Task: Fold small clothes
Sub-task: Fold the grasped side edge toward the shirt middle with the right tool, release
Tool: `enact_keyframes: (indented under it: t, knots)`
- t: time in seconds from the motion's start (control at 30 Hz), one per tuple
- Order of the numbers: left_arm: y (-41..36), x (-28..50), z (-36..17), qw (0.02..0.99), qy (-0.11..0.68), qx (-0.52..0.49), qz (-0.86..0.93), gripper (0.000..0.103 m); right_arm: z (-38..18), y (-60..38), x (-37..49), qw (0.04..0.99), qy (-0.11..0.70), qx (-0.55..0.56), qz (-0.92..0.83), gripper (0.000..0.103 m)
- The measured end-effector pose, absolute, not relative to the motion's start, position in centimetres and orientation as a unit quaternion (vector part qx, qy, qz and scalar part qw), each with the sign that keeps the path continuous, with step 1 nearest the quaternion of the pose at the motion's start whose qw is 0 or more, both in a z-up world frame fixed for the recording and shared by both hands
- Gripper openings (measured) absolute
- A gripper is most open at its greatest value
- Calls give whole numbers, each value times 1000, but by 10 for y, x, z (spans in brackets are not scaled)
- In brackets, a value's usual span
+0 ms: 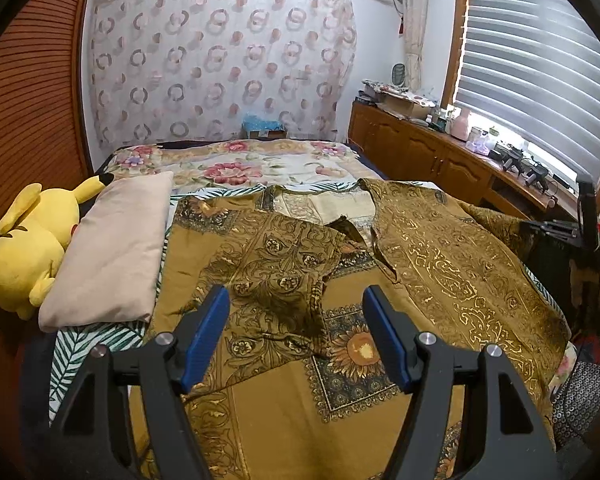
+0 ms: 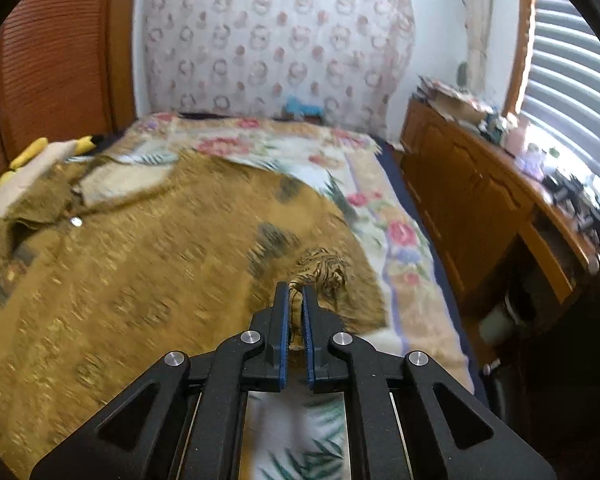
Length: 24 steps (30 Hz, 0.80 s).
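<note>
- The garment (image 1: 440,248), a mustard-brown patterned shirt with gold print, lies spread open on the bed (image 1: 260,164) and fills the middle of the left wrist view; one front panel is already turned over at centre-left, with the neckline toward the top of the frame.
- The right tool (image 2: 296,300) has its blue pads closed tight on a bunched bit of the shirt's edge, low and centre-right in its own view, close to where the cloth meets the floral bedspread (image 2: 396,236).
- The left tool (image 1: 296,320) stands wide apart with nothing between its pads, hanging over the folded panel at the bottom centre of its view.
- The step in hand looks like carrying the pinched edge across to lay the next fold.
- To do it well, I would lift only enough for the cloth to clear itself, then sweep toward the left of the frame so the edge lands parallel to the panel already turned.
- The left tool could press or pinch the matching edge so the fold line stays straight.
- The fabric looks thin and limp; a fast pull may drag the whole shirt along the bed.
- Keep clear of the pillow (image 1: 112,248) and yellow plush toy (image 1: 28,248) at the left.
</note>
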State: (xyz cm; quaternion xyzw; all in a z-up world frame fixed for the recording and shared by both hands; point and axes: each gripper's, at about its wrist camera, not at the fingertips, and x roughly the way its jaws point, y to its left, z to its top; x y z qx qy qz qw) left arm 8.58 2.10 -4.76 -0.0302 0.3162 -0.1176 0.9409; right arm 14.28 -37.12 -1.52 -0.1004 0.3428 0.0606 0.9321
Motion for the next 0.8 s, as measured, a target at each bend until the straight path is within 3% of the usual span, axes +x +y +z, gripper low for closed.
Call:
enact_keyframes:
  t: [0.2, 0.57, 0.63, 0.7, 0.8]
  knots:
    - [16, 80, -49, 942, 315, -23, -116, 68, -14, -331, 144, 928, 338, -112, 107, 4]
    - [6, 76, -53, 940, 318, -18, -125, 68, -65, -295, 146, 902, 394, -114, 134, 6]
    - [3, 75, -54, 939, 319, -16, -127, 68, -66, -296, 145, 902, 397, -110, 128, 23]
    - [2, 75, -54, 939, 319, -16, -128, 68, -64, -297, 144, 902, 397, -105, 129, 35]
    - [1, 75, -52, 939, 318, -16, -130, 68, -56, -300, 138, 907, 387, -101, 129, 37]
